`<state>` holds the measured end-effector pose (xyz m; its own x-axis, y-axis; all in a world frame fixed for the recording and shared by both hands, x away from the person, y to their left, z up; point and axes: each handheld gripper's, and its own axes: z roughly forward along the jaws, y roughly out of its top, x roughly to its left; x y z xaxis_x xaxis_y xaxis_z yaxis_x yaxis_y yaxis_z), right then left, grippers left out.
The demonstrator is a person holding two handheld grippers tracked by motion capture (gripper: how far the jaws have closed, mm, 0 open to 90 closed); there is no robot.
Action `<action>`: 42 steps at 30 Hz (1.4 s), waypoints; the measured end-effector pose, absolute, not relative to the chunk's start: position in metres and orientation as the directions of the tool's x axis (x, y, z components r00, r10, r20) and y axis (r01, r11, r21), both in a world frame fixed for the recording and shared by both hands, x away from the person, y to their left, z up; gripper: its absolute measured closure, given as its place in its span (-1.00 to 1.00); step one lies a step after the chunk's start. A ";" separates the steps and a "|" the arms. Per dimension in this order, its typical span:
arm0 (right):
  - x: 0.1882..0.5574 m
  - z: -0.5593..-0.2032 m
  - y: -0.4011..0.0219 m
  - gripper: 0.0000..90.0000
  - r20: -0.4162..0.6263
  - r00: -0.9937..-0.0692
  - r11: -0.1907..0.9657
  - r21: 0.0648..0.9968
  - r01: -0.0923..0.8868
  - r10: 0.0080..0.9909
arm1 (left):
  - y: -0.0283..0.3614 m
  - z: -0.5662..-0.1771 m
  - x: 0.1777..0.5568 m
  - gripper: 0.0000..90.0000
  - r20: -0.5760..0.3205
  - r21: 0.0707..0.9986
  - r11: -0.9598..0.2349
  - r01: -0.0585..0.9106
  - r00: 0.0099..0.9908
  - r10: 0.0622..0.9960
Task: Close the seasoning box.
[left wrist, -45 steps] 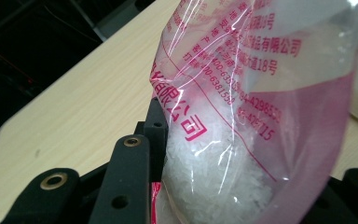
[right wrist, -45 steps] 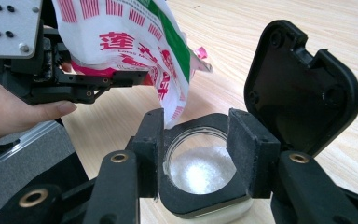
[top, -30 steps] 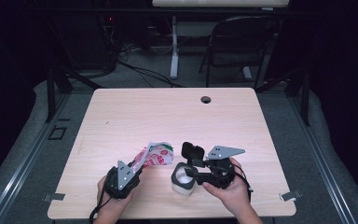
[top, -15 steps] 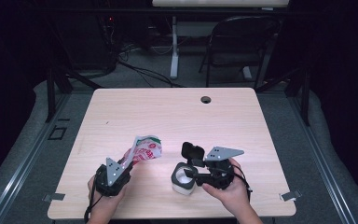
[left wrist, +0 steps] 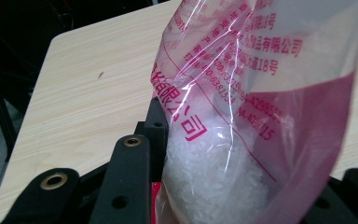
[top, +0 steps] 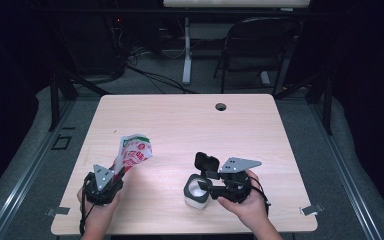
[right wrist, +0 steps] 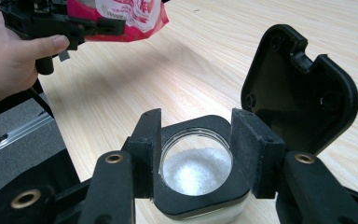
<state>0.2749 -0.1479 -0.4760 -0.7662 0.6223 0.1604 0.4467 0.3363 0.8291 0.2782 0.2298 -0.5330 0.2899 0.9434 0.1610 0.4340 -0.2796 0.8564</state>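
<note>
bag of white crystals (top: 132,152) — left-centre, soft, slippery film, left gripper (top: 111,176) clamped low | square jar (top: 196,192) — rigid, lid open, right gripper (top: 211,183) jaws pressing its sides

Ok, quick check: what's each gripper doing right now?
Left gripper: shut on the bag of white crystals, lifted off the table.
Right gripper: shut on the jar, lid flipped open.

My left gripper (top: 111,176) and right gripper (top: 211,186) are matte black, each topped by a grey three-cornered plate with small holes. Brass-ringed screw holes dot the jaw arms, felt-like pads line the jaws, and black cables trail off. My hands are bare.
</note>
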 end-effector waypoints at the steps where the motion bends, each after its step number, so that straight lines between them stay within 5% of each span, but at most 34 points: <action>1: 0.275 -0.476 -0.148 0.20 0.160 -0.767 0.338 0.828 0.447 0.621 | 0.231 -0.533 0.278 0.51 0.161 0.855 -0.278 0.438 0.287 0.944; 42: 0.277 -0.480 -0.147 0.23 0.197 -0.758 0.357 0.790 0.498 0.622 | 0.257 -0.554 0.292 0.49 0.260 0.791 -0.283 0.543 0.121 0.958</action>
